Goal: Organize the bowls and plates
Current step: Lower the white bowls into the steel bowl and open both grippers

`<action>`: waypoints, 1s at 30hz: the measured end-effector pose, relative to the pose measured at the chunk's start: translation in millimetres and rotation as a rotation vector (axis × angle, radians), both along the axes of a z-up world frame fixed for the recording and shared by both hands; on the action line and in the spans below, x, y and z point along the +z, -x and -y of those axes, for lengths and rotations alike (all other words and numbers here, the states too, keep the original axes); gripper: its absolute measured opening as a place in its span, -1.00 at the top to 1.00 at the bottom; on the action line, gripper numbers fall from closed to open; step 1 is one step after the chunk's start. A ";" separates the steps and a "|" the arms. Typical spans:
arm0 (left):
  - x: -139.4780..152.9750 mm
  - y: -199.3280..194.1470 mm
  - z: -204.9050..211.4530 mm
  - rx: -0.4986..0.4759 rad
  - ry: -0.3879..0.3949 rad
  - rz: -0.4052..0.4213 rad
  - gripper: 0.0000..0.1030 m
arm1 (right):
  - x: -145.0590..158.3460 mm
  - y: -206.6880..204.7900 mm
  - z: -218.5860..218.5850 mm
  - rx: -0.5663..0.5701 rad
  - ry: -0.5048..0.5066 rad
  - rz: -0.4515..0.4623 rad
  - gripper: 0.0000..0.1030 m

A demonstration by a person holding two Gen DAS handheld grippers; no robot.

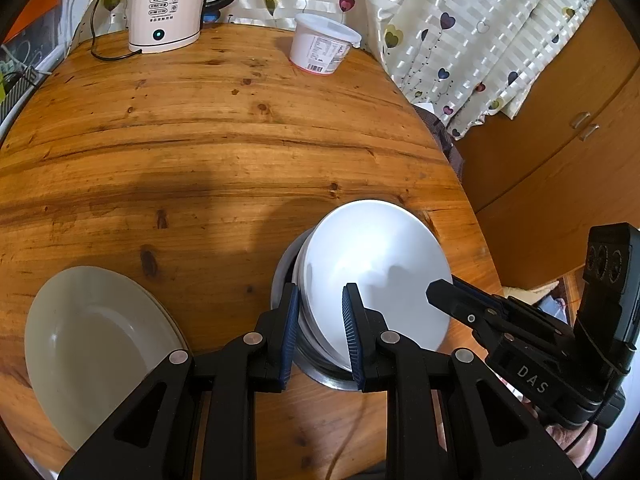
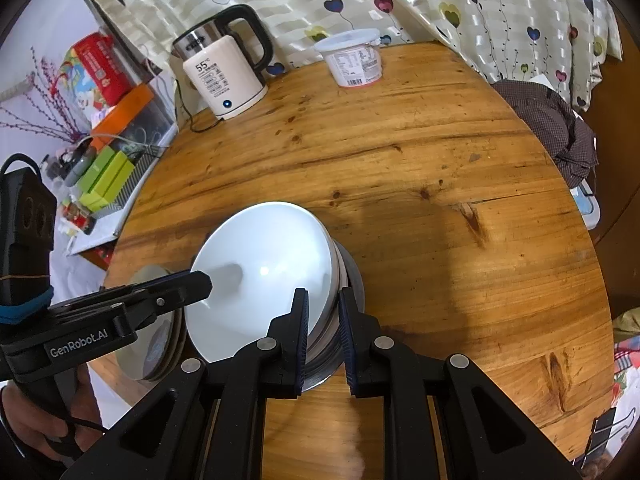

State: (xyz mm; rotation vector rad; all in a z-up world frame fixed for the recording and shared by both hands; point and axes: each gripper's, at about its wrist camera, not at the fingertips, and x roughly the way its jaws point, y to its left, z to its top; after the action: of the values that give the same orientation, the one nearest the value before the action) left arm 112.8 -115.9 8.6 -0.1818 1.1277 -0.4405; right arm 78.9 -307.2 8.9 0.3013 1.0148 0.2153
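I hold the stacked white bowls (image 1: 372, 276) by opposite rims: left claw (image 1: 320, 320) and right claw (image 2: 324, 320), both nearly closed. Uneven lift could tip them onto the tabletop (image 1: 200, 140).

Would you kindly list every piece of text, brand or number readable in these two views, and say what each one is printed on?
"55 °C": front panel of the white kettle.
"DAS": body of the right gripper.
"GenRobot.AI": body of the left gripper.
Small print and button labels under the kettle's number: too small to read.
Label and barcode on the white plastic tub: too small to read.
Red box beyond the table: print blurred.
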 end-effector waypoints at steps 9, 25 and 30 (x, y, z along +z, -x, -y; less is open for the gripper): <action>3.8 5.3 -5.3 0.002 0.028 0.032 0.55 | 1.3 1.6 0.2 0.022 0.000 0.012 0.69; 11.3 21.4 -17.4 0.004 0.052 0.118 0.55 | 15.3 19.3 0.8 0.052 0.050 0.097 0.39; 12.6 30.0 -20.6 0.003 0.049 0.140 0.55 | 24.1 29.5 -4.8 0.075 0.080 0.135 0.26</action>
State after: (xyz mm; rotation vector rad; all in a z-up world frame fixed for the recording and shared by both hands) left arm 82.8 -95.3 21.2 -0.1931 0.9800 -0.4714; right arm 49.4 -302.4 33.0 0.1734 0.8999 0.2591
